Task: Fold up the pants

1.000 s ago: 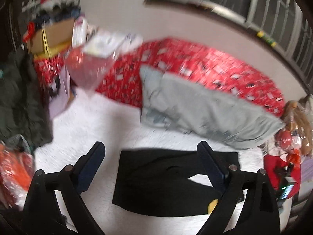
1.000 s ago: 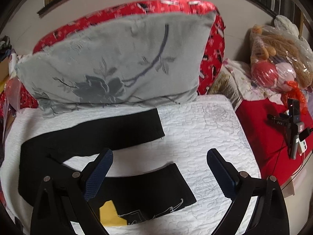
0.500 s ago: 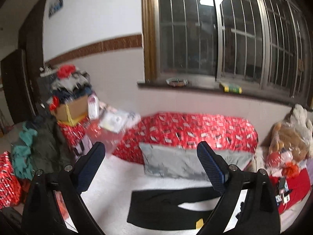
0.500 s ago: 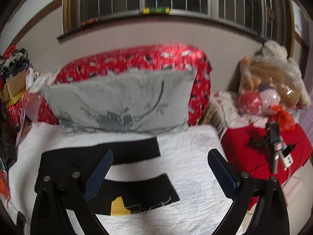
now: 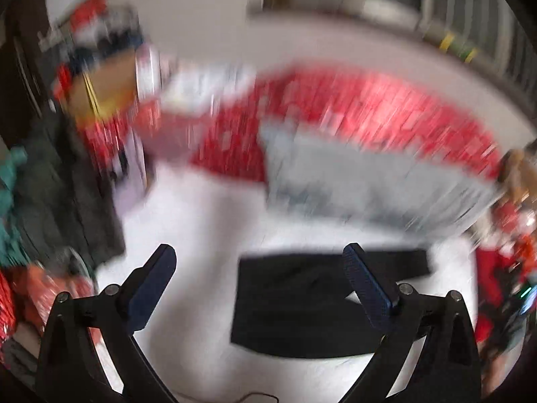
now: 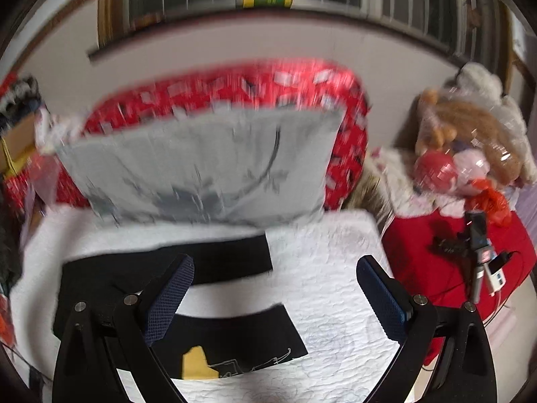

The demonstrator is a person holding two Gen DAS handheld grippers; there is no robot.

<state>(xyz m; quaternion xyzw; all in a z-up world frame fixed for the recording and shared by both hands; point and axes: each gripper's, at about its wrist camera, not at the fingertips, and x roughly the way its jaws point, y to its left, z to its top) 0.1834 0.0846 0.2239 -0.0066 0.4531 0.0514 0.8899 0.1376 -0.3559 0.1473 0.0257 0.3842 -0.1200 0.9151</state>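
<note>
Black pants (image 6: pixel 214 262) flat on the white quilted bedspread (image 6: pixel 335 268), two legs pointing right with a strip of white between them, yellow patch (image 6: pixel 196 362) on the near leg. Left gripper (image 5: pixel 258 288) spread wide, holding nothing, above the pants' left end. Right gripper (image 6: pixel 275 299) also spread wide and empty, over the leg gap. Grey pillow (image 6: pixel 208 164) propped just behind the pants, against the red patterned bolster (image 6: pixel 349 100). Left view badly blurred.
</note>
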